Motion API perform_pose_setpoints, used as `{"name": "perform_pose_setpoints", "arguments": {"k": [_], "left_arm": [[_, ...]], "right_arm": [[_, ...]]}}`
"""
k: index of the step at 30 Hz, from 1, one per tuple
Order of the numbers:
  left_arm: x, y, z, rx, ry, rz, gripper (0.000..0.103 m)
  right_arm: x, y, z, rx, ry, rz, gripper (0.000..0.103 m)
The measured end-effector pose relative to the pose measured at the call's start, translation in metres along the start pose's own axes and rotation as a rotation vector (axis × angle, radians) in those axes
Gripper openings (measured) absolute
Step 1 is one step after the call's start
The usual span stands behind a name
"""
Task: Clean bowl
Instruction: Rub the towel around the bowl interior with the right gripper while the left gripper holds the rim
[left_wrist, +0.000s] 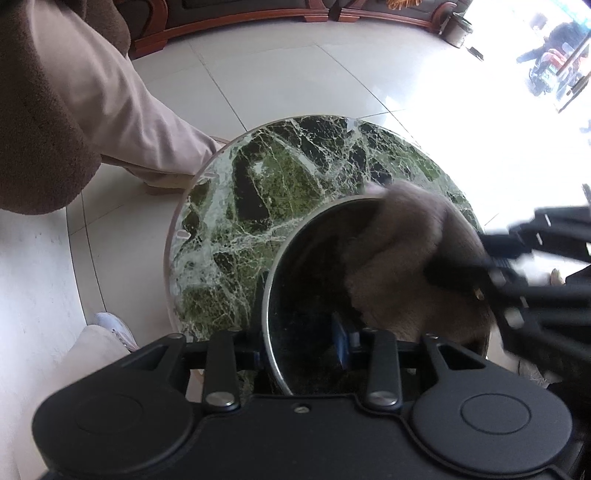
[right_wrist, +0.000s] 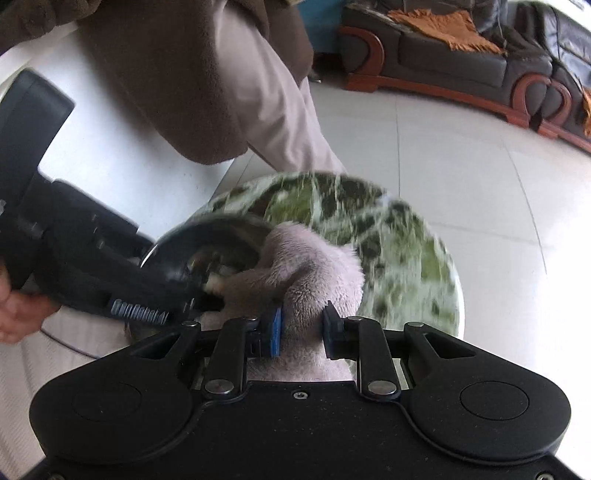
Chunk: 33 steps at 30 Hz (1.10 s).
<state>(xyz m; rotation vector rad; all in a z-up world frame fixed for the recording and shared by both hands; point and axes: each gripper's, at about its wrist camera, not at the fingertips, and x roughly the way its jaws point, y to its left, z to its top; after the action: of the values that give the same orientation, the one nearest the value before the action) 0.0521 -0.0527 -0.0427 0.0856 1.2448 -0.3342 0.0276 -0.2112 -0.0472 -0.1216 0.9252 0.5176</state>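
The left gripper (left_wrist: 303, 345) clamps the bowl's (left_wrist: 306, 280) rim at the table's (left_wrist: 229, 206) edge; the right gripper (right_wrist: 302, 326) pinches a cloth (right_wrist: 317, 273) into it.

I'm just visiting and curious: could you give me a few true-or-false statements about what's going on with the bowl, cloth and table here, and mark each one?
1. The right hand-held gripper is clamped on a fluffy cloth. True.
2. The bowl is white plastic. False: it is shiny metal with a dark, reflective inside.
3. The table is round, with a green marbled top. True.
4. The left hand-held gripper grips the bowl's rim, one finger inside and one outside. True.
5. The cloth lies flat on the table, away from the bowl. False: it is pushed into the bowl and drapes over the rim.
6. The bowl is full of soapy water. False: no water or foam shows.
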Motion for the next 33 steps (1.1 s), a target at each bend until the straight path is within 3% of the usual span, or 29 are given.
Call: {"name": "perform_pose_setpoints", "arguments": {"k": [5,12,21,28,33], "left_arm": [[0.0,-0.001,0.001,-0.009,0.006,0.004,0.034],[0.0,0.001,0.0,-0.008,-0.005,-0.009,0.034],[0.0,-0.002,0.001,-0.003,0.001,0.006,0.036],[0.0,0.001,0.0,-0.022,-0.003,-0.002,0.036],[0.0,-0.002,0.001,-0.003,-0.004,0.011,0.035]], "right_arm": [[0.013,-0.003,0.015,0.013,-0.011,0.037,0.022],[-0.009,-0.006,-0.025,0.154,0.016,0.026,0.022],[0.005,-0.007,0.012,0.105,-0.018,0.033,0.022],[-0.009,-0.006,-0.029,0.212,0.016,0.02,0.022],[-0.005,-0.001,-0.01,0.148,0.009,-0.011,0.022]]}}
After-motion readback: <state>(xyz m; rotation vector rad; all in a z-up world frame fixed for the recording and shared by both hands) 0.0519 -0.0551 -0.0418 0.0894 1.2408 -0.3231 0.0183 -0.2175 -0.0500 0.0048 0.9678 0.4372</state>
